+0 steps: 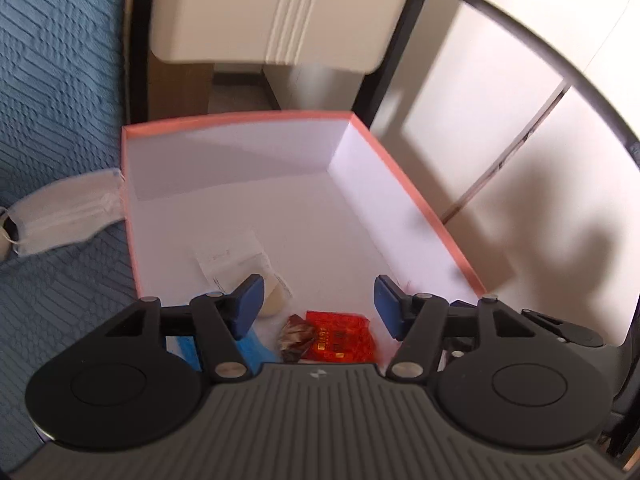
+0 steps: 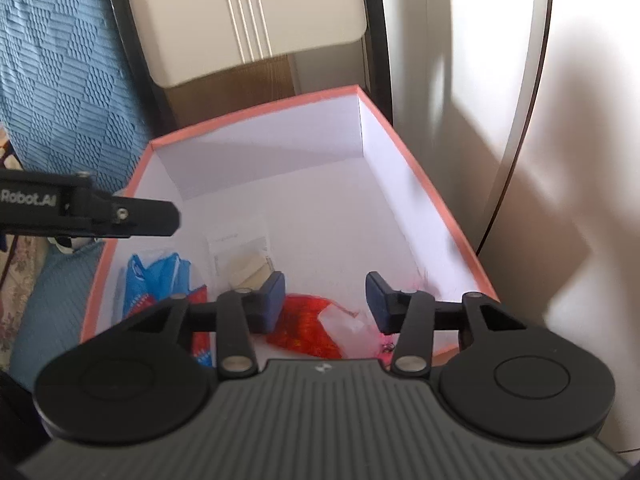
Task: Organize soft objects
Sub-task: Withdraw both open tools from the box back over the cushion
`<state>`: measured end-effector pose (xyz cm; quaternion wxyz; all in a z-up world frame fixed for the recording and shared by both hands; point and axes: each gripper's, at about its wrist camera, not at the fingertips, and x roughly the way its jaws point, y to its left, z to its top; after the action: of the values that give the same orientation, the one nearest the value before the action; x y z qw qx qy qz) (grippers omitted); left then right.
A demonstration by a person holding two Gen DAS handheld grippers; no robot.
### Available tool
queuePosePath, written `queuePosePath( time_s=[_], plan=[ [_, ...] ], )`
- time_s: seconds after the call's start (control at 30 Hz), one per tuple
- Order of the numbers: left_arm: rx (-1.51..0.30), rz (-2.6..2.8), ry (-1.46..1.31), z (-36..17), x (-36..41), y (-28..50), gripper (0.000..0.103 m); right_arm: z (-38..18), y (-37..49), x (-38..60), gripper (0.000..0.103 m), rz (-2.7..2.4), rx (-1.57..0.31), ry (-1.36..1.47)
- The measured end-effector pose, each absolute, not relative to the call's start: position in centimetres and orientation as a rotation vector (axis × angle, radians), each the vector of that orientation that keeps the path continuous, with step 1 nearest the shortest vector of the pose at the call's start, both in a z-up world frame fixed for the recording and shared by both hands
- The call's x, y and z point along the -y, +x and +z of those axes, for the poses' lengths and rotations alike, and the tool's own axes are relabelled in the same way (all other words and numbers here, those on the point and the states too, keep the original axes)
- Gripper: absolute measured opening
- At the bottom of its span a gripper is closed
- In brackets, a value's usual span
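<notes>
A white box with a pink rim (image 1: 240, 118) sits on the bed and holds several soft items. On its floor lie a red packet (image 1: 342, 336), a brown wrapper (image 1: 296, 336), a blue packet (image 2: 156, 280) and a clear bag with a cream piece (image 2: 244, 264). My left gripper (image 1: 319, 292) hangs open over the box's near end, above the red packet, with nothing between its pads. My right gripper (image 2: 325, 292) is open too, above a red mesh item (image 2: 304, 324) and a clear plastic piece (image 2: 344, 328). A white face mask (image 1: 64, 212) lies outside, against the box's left wall.
A blue quilted bedspread (image 1: 52, 80) spreads to the left of the box. A cream panel (image 1: 272, 12) in a black frame stands behind it. White cabinet doors (image 1: 500, 120) close off the right side. The left gripper's finger (image 2: 152, 216) reaches in over the box's left rim.
</notes>
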<state>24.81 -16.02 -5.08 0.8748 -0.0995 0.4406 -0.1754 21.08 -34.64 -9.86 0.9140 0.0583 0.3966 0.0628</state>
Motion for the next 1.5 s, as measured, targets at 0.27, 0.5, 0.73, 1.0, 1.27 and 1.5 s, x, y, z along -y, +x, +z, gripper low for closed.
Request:
queuePosePath(
  time_s=[0.27,0.5,0.73,1.0,1.27,1.5],
  plan=[
    [-0.775,-0.333,-0.206,-1.0,12.9,21.7,0.067,-5.7,19.7,33.1,0.048,0.171,-0.708,0.121],
    [-0.677,-0.282,-0.215,1.7,9.2,18.3,0.067,-3.0,17.8,30.0,0.048,0.249,-0.631,0.103],
    [-0.618,-0.217,-0.241,2.9,4.8,15.6,0.067,-2.5,16.8,26.3,0.048,0.307,-0.606,0.073],
    [-0.586,-0.150,-0.216,2.5,1.3,13.2,0.067,-3.1,16.3,22.7,0.048,0.365,-0.627,0.037],
    [-0.590,-0.096,-0.233,1.0,-1.7,11.9,0.067,-3.8,15.9,20.3,0.048,0.398,-0.635,0.014],
    [-0.586,-0.066,-0.238,-0.5,-3.8,10.4,0.067,-5.4,15.2,18.1,0.048,0.434,-0.653,0.009]
  ],
)
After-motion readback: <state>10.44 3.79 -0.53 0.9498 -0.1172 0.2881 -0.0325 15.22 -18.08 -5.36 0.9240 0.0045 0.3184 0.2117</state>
